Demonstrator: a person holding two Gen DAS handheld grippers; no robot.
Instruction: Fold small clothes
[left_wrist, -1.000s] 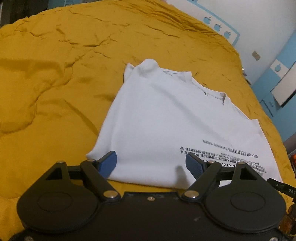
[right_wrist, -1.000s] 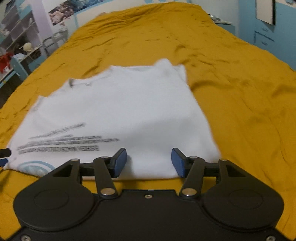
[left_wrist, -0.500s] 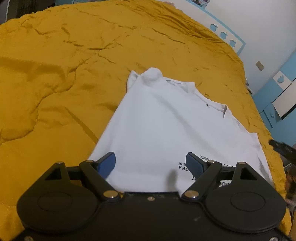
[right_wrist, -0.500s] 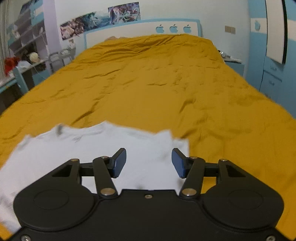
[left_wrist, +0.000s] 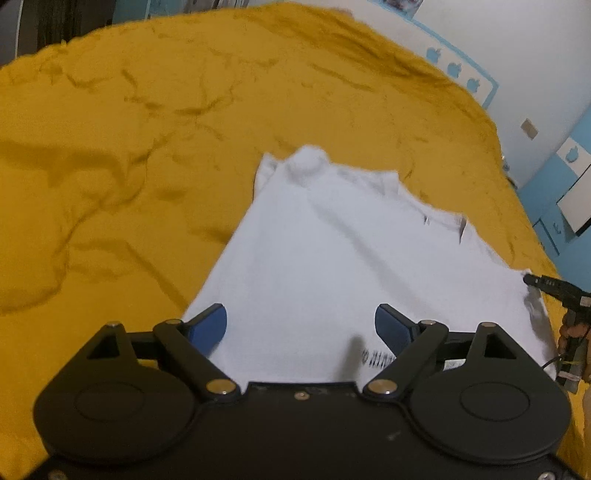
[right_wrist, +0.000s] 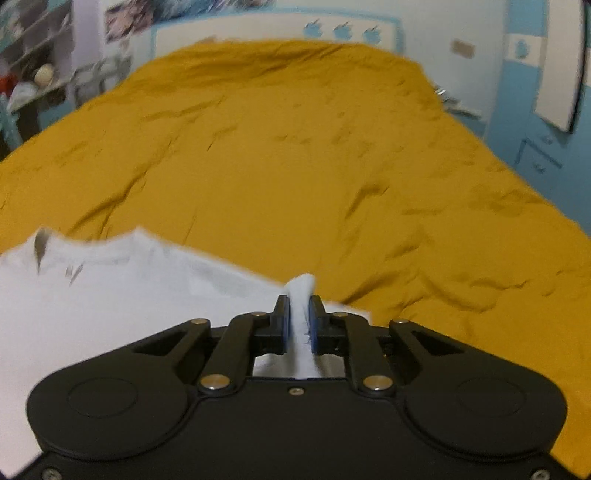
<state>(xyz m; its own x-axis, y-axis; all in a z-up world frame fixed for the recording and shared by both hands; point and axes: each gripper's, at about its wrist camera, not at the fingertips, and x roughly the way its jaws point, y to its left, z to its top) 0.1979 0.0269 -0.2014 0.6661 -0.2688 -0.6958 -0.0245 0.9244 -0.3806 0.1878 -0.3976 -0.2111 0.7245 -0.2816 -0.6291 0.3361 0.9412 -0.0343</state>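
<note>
Right claw (right_wrist: 298, 317) pinches the shirt (right_wrist: 110, 295) edge; bare quilt (right_wrist: 332, 166) lies ahead. Left claw (left_wrist: 300, 325), spread wide and empty, hovers over the shirt's near hem.

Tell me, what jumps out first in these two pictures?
A white T-shirt lies spread on a big mustard-yellow bedspread that fills nearly both views. The right hand-held gripper has its blue pads shut on a pinch of the shirt's edge, which bulges up between them. The left hand-held gripper sits wide open over the shirt's near hem, close to some black printed lettering.
</note>
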